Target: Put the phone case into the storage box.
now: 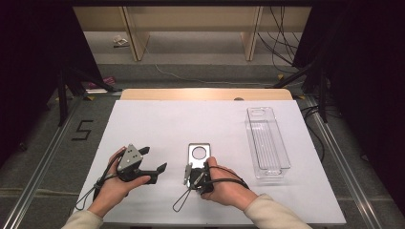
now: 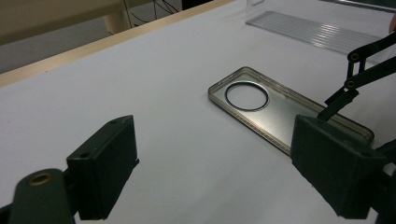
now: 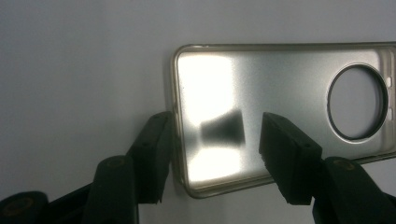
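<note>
A clear phone case (image 1: 199,152) with a round camera hole lies flat on the white table (image 1: 157,124), its open side up. My right gripper (image 1: 197,168) points down at the case's near end. In the right gripper view, the case (image 3: 280,93) has its end wall between the jaws of the right gripper (image 3: 217,140): one jaw stands outside the rim, the other over the shiny inside, with a gap left. My left gripper (image 1: 155,159) rests at the left, open and empty, aimed at the case (image 2: 280,116). Nothing lies between the jaws of the left gripper (image 2: 217,172).
A long clear plastic tray (image 1: 267,140) stands at the right of the table, also seen far off as the tray (image 2: 317,30). A wooden strip (image 1: 205,94) edges the table's far side. Cables trail from both grippers toward the front edge.
</note>
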A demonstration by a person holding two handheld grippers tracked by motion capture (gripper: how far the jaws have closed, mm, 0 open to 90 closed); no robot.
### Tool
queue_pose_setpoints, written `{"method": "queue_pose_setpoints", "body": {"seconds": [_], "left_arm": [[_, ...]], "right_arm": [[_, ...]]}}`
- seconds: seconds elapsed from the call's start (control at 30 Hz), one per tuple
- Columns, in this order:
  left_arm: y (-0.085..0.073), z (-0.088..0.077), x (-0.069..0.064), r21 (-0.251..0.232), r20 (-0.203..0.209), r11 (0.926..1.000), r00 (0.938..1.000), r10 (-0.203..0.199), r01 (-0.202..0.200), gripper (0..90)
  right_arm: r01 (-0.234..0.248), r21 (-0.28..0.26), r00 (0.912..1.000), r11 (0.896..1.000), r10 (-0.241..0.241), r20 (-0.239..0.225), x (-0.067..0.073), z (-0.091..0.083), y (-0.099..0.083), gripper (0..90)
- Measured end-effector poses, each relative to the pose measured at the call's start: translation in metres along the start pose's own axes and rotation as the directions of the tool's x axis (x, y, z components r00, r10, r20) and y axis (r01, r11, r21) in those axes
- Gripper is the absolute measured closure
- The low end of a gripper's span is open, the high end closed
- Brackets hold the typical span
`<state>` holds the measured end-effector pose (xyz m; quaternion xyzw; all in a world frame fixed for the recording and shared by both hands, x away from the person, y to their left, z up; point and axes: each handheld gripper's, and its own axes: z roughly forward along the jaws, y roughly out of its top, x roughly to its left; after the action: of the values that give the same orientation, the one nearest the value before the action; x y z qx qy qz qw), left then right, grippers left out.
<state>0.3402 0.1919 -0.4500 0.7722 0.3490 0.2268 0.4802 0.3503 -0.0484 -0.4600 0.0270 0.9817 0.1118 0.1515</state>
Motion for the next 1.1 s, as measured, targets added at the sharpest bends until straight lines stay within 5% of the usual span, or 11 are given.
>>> {"method": "queue_pose_setpoints", "body": {"seconds": [0.27, 0.53, 1.1], "left_arm": [[0.0, 0.0, 0.0, -0.001, 0.0, 1.0, 1.0, 0.001, -0.001, 14.5], [0.0, 0.0, 0.0, -0.001, 0.0, 1.0, 1.0, 0.0, 0.0, 14.6], [0.0, 0.0, 0.0, 0.0, 0.002, 1.0, 1.0, -0.002, 0.002, 14.7]], "right_arm": [[0.021, 0.019, 0.9998, 1.0, -0.021, -0.006, 0.001, 0.0, 0.004, 49.2], [0.065, 0.037, 0.9975, 0.997, -0.064, -0.031, 0.004, 0.0, 0.007, 63.7], [0.096, 0.053, 0.9947, 0.994, -0.094, -0.043, 0.008, 0.0, 0.01, 72.1]]}}
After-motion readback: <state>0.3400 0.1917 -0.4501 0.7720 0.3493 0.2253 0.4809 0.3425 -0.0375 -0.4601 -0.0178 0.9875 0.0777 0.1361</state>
